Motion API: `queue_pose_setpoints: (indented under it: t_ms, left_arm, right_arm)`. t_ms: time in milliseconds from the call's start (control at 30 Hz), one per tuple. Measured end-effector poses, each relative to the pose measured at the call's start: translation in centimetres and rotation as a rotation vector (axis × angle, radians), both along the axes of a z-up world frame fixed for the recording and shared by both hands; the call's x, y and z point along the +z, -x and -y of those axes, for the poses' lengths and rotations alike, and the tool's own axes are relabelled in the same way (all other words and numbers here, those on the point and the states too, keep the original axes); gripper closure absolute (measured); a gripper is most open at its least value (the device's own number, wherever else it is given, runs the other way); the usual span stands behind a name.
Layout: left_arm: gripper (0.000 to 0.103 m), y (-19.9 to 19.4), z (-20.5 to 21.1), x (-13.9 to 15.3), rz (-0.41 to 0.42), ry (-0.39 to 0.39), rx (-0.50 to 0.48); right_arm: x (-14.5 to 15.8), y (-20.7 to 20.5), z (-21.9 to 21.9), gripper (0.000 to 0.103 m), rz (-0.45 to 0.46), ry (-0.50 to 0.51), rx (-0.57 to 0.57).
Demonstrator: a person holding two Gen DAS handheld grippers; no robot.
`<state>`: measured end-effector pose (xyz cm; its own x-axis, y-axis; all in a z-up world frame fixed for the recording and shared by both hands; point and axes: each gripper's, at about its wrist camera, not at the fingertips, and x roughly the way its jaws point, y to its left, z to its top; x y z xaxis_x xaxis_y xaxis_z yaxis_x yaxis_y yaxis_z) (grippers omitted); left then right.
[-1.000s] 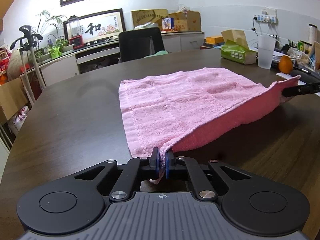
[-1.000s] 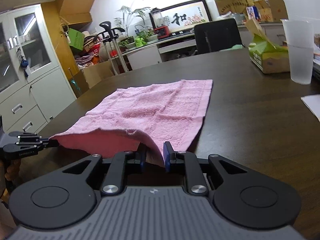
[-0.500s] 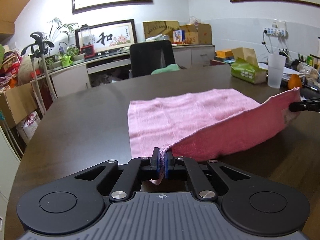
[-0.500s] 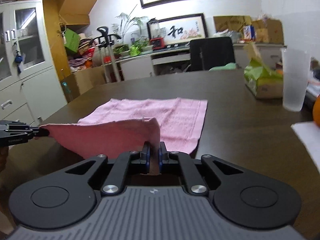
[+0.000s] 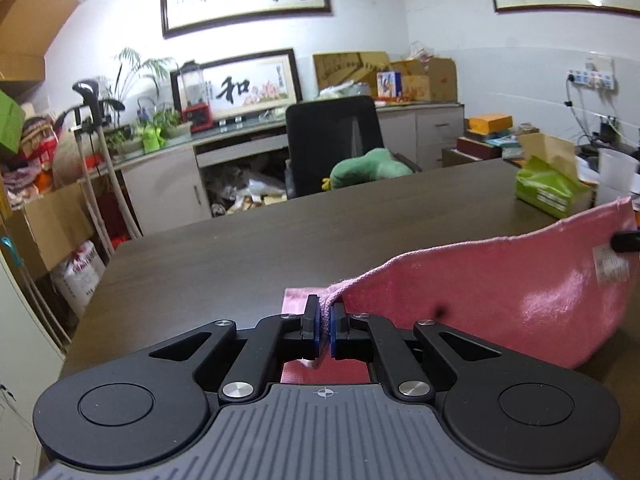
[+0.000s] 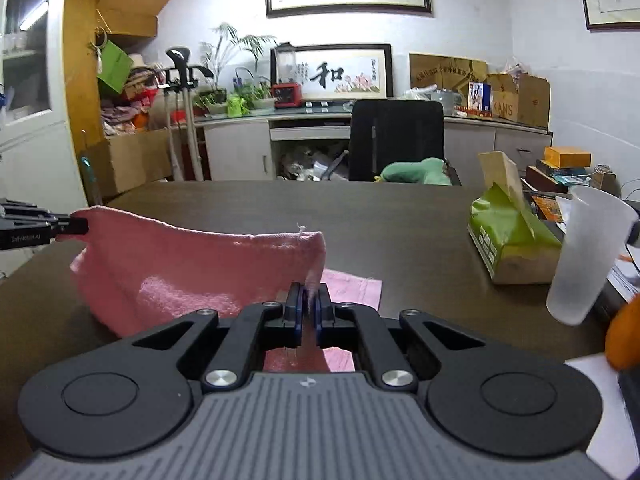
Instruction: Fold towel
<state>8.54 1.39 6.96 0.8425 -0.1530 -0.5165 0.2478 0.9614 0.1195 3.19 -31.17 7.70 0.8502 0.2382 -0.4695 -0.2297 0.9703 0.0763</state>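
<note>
A pink towel (image 5: 500,296) hangs in the air between my two grippers, its near edge stretched and sagging above the dark table (image 5: 280,248). My left gripper (image 5: 325,312) is shut on one corner of it. My right gripper (image 6: 309,300) is shut on the other corner, and the cloth (image 6: 192,268) runs leftward from it. The right gripper's tip (image 5: 626,241) shows at the right edge of the left wrist view. The left gripper's tip (image 6: 68,226) shows at the left edge of the right wrist view. A flat part of the towel (image 6: 352,286) still lies on the table beneath.
A green tissue box (image 6: 508,240), a frosted plastic cup (image 6: 588,256) and an orange thing (image 6: 624,336) stand at the table's right. A black office chair (image 6: 396,140) with a green cushion (image 6: 416,172) sits at the far edge. Cabinets and boxes line the walls.
Both grippers have risen and moved forward over the table, lifting the towel's near edge off the surface. The right jaws closed fully on their corner; the flat part is now mostly hidden.
</note>
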Motion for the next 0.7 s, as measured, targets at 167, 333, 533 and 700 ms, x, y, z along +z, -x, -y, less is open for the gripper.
queue_pose_setpoints:
  t_ms: [167, 333, 533, 700]
  left_arm:
    - [0.099, -3.6, 0.8, -2.3, -0.050, -0.044, 0.015]
    - [0.099, -5.5, 0.9, -4.5, -0.094, -0.068, 0.029]
    - [0.095, -5.6, 0.5, -4.8, -0.120, -0.065, 0.044]
    - [0.094, -6.1, 0.4, -4.5, -0.123, -0.072, 0.056]
  right_arm:
    - [-1.7, -3.9, 0.4, 0.097, -0.027, -0.019, -0.023]
    - [-4.0, -7.0, 1.1, 0.096, -0.076, -0.027, -0.041]
    - [-5.5, -8.5, 1.3, 0.095, -0.100, -0.019, -0.030]
    - [-6.1, -8.9, 1.4, 0.095, -0.112, -0.019, -0.045]
